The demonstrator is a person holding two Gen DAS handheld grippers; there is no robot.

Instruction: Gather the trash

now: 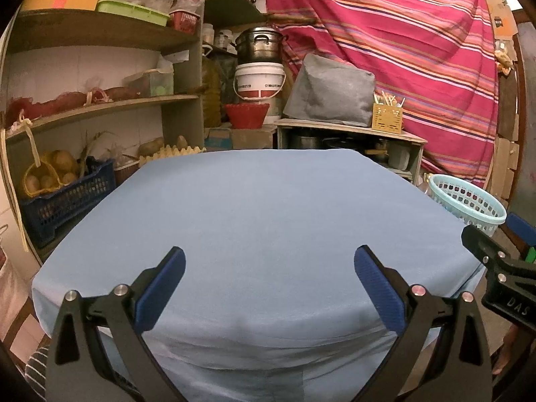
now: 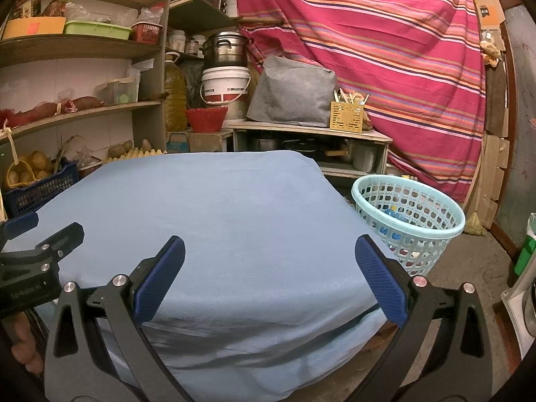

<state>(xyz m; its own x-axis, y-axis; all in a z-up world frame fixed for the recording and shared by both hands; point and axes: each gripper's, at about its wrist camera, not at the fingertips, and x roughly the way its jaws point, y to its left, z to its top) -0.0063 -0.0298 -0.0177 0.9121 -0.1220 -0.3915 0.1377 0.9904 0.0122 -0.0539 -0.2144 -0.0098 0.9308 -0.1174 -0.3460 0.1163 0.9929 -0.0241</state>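
A table under a light blue cloth point(image 1: 254, 221) point(image 2: 214, 221) fills both views, and I see no loose trash on it. A pale turquoise perforated basket point(image 2: 412, 224) point(image 1: 469, 201) stands on the floor off the table's right side, with blue and coloured items showing through its holes. My left gripper point(image 1: 269, 268) hovers open over the table's near edge, nothing between its blue pads. My right gripper point(image 2: 269, 258) is open too, near the table's front right corner. Each gripper shows at the other view's edge: the right gripper point(image 1: 495, 261) and the left gripper point(image 2: 40, 251).
Wooden shelves point(image 1: 100, 107) with crates, potatoes and boxes stand at the left. Behind the table are a white bucket point(image 2: 226, 87), a red basket point(image 2: 206, 119) and a low cabinet point(image 2: 311, 134) with a grey cover. A striped red cloth point(image 2: 385, 50) hangs at the back right.
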